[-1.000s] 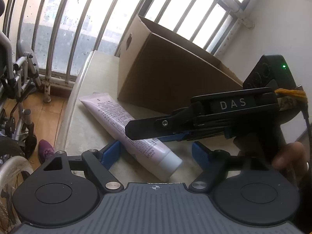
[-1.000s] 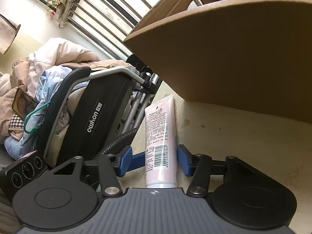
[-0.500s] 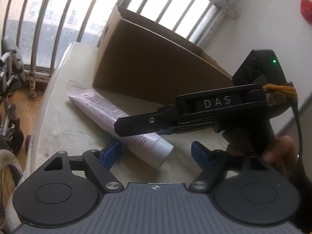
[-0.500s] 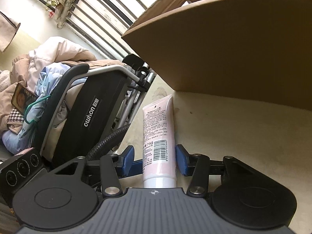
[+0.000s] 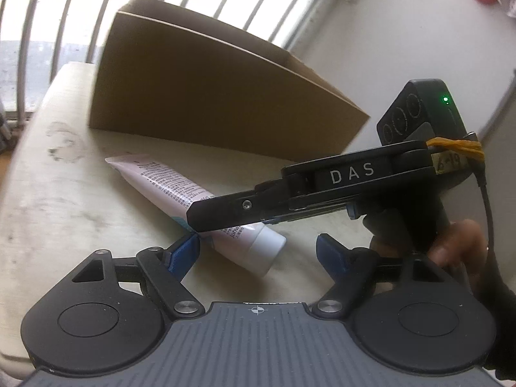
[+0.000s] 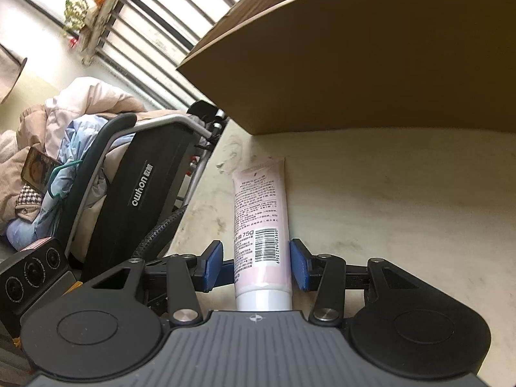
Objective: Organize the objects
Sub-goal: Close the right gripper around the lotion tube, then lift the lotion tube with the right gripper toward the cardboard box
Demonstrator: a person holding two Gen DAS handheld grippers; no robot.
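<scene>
A pale pink tube with a white cap [image 5: 167, 183] [image 6: 259, 206] lies on the worn cream table [image 5: 58, 213] in front of a brown cardboard box [image 5: 206, 96] [image 6: 371, 58]. My right gripper [image 6: 254, 258] is shut on the tube near its cap end, with its blue pads [image 6: 298, 264] on either side of the barcode. In the left wrist view, the right gripper [image 5: 196, 222] reaches in from the right and covers the tube's lower part. My left gripper [image 5: 258, 254] stands open just short of the cap and holds nothing.
The box stands open-topped at the back of the table by a barred window [image 5: 64, 9]. A black wheelchair [image 6: 138, 187] piled with clothes stands beyond the table's left edge. A person's hand [image 5: 458, 242] holds the right gripper.
The tube has slid away from the box's front wall, together with the right gripper. The left gripper has swung to the right, so the box and tube sit more centrally in its view.
</scene>
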